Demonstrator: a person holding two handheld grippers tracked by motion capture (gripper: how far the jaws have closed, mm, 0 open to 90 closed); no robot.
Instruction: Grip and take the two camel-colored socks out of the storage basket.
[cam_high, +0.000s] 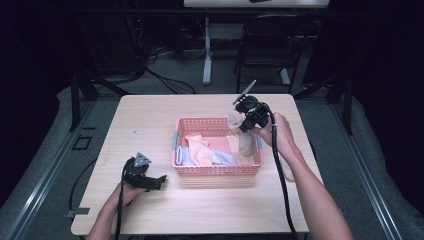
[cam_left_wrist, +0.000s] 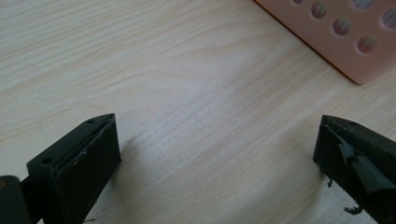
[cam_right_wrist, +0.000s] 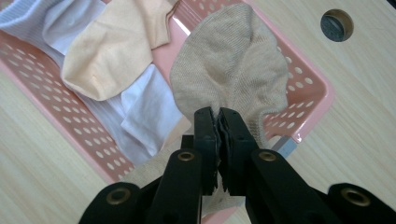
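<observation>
Wood table w/ pink basket (cam_high: 218, 170): right gripper (cam_right_wrist: 217, 114) pinches ribbed beige sock (cam_right_wrist: 233, 70) hanging limp; left gripper (cam_left_wrist: 215, 149) open, empty.

The table (cam_left_wrist: 187, 93) was pale wood-grain laminate, smooth and matt, with fine streaks running along it. The basket (cam_right_wrist: 303, 88) looked like pink moulded plastic, pierced with round holes, its surface faintly satiny. The beige sock (cam_right_wrist: 233, 65) was a fine ribbed knit, soft and dull. The peach sock (cam_right_wrist: 107, 51) was smoother cloth, and the white sock (cam_right_wrist: 144, 112) thin and plain. The right tool (cam_right_wrist: 217, 116) was black matt plastic with brass-coloured rivets; the left tool (cam_left_wrist: 215, 154) had scuffed, rubbery black pads.
</observation>
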